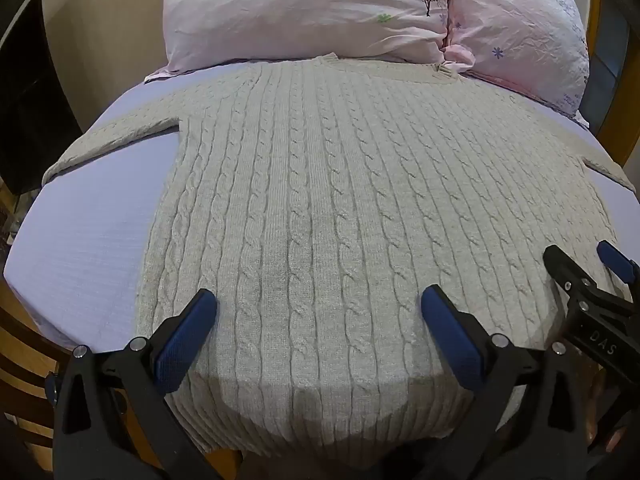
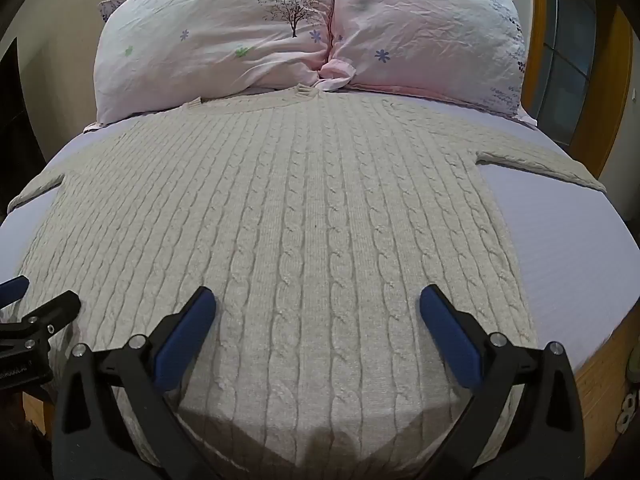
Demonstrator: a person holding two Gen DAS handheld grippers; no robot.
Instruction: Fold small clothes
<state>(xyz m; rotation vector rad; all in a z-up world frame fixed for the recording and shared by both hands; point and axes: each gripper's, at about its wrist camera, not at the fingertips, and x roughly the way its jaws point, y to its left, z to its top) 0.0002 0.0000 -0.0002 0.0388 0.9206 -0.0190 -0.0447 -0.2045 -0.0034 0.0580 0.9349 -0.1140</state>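
A cream cable-knit sweater (image 1: 320, 184) lies flat on a lavender bed sheet (image 1: 80, 248), collar toward the pillows, hem toward me, sleeves spread to both sides. It also shows in the right wrist view (image 2: 288, 208). My left gripper (image 1: 318, 300) is open and empty, hovering over the hem's left half. My right gripper (image 2: 318, 300) is open and empty over the hem's right half. The right gripper shows at the right edge of the left wrist view (image 1: 584, 264); the left gripper shows at the left edge of the right wrist view (image 2: 40, 292).
Two pink floral pillows (image 1: 304, 12) (image 2: 432, 36) lie at the head of the bed, touching the collar. The wooden bed frame (image 2: 600, 384) runs along the right side. Bare sheet (image 2: 580, 248) lies on both sides of the sweater body.
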